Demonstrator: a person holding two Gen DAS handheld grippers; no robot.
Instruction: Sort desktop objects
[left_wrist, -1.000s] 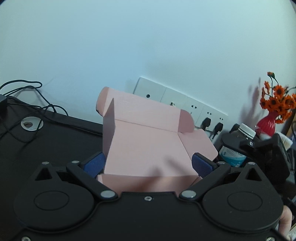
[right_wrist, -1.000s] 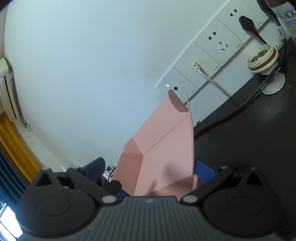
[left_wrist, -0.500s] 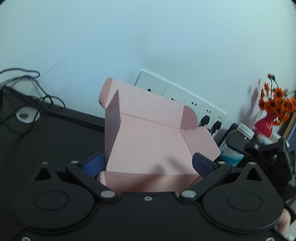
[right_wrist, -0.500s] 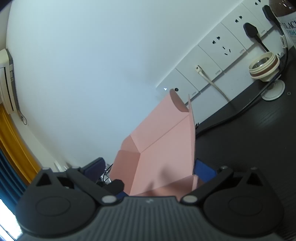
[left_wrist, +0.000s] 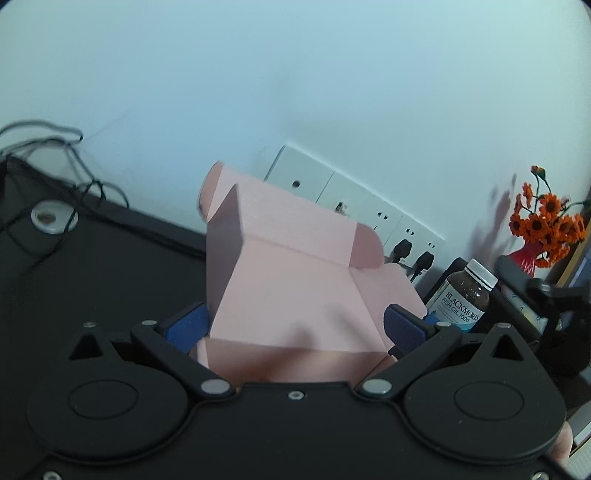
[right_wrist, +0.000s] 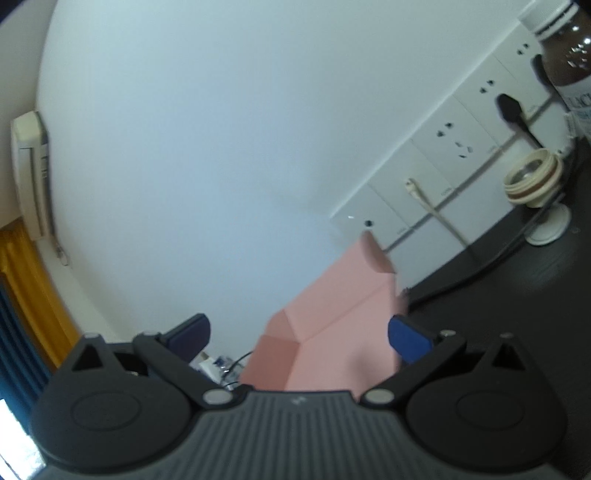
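Compared with a second before, the pink box (left_wrist: 295, 291) sat a little further right in the left wrist view, the brown fish-oil bottle (left_wrist: 466, 291) had come fully clear of the other gripper's body at the right, and the right wrist view had swung so that the bottle (right_wrist: 570, 48) loomed large at its top right corner.

The left gripper (left_wrist: 293, 325) stood wide, its blue pads (left_wrist: 186, 323) flanking the box's open tray; whether they pressed the cardboard could not be told. The box's lid stood raised toward the wall sockets (left_wrist: 354, 206).

The right gripper (right_wrist: 299, 334) was also spread wide. Its right-side pad (right_wrist: 408, 341) lay against the box's (right_wrist: 332, 332) edge, while the left-side pad stood well apart from the cardboard, so nothing was clamped.

Only the left view showed the loose black cables (left_wrist: 48, 155) and the grommet (left_wrist: 53, 218) on the black desk (left_wrist: 92, 280) at far left, and the red vase of orange flowers (left_wrist: 543, 229) at far right. Only the right view showed the wall air conditioner (right_wrist: 31, 173), the yellow curtain (right_wrist: 33, 295), and the cream roll of tape (right_wrist: 535, 179) near the sockets.
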